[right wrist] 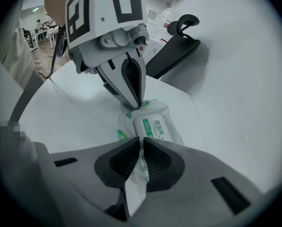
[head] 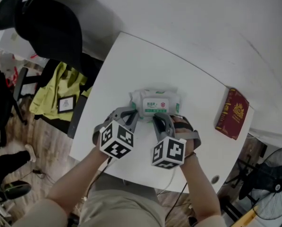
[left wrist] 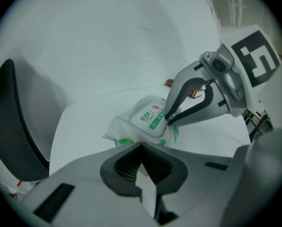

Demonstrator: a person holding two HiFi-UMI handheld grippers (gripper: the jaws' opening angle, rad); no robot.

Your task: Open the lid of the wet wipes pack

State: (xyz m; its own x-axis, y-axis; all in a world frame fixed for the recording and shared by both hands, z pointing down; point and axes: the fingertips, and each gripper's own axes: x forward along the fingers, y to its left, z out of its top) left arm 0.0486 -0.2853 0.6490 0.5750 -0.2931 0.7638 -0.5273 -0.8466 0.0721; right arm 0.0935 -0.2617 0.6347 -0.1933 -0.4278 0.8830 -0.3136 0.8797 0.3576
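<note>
The white wet wipes pack (head: 156,98) lies flat in the middle of the white table (head: 113,70), and its labelled lid (head: 156,106) is closed and faces up. My left gripper (head: 132,117) is shut on the pack's near left end. In the right gripper view its tips (right wrist: 137,103) pinch the wrapper beside the lid (right wrist: 155,128). My right gripper (head: 160,120) is shut on the near right end, with a strip of green-printed wrapper (right wrist: 140,174) between its jaws. The left gripper view shows the right gripper's tips (left wrist: 168,121) closed at the edge of the lid (left wrist: 150,117).
A dark red book (head: 232,113) lies near the table's right edge. A black chair (head: 46,27) stands off the table's far left corner, with a yellow-green cloth (head: 60,86) below it. A fan (head: 273,183) stands on the floor at the right.
</note>
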